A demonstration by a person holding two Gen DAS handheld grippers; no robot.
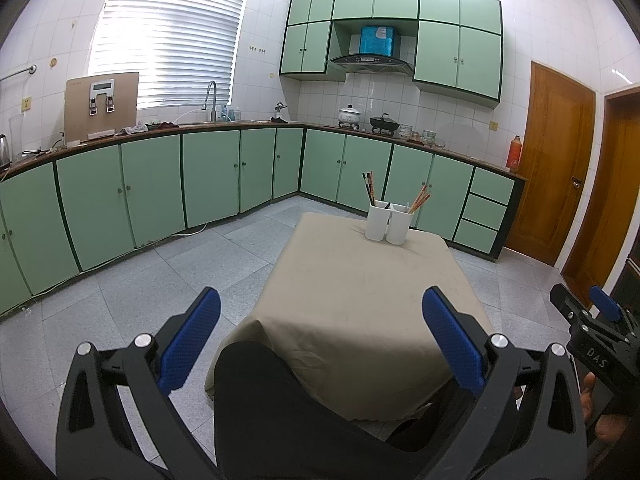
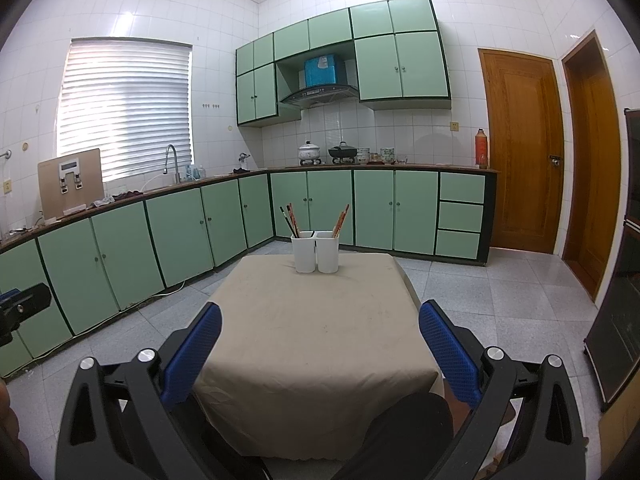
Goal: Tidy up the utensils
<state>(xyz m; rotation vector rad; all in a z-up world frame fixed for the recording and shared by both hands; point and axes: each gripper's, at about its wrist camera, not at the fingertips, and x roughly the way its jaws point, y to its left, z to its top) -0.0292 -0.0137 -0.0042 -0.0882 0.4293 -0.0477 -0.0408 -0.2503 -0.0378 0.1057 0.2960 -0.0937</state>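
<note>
Hovering wide open over the beige cloth-covered table (image 2: 312,332): left gripper (image 1: 320,340) and right gripper (image 2: 320,344). Standing at the far edge, twin white plastic utensil holders (image 2: 316,251) holding wooden chopsticks (image 2: 341,219).

One small table draped in a beige cloth (image 2: 316,344) carries two white rectangular plastic utensil holders (image 2: 316,251), set side by side and touching. Each holder contains one bundle of chopsticks: dark sticks with patterned tops (image 2: 290,220) in the left one, reddish-brown sticks (image 2: 342,218) in the right; individual sticks cannot be counted reliably. Two black hand-held grippers with blue finger pads are present, the left gripper (image 1: 320,336) and the right gripper (image 2: 320,344).
</note>
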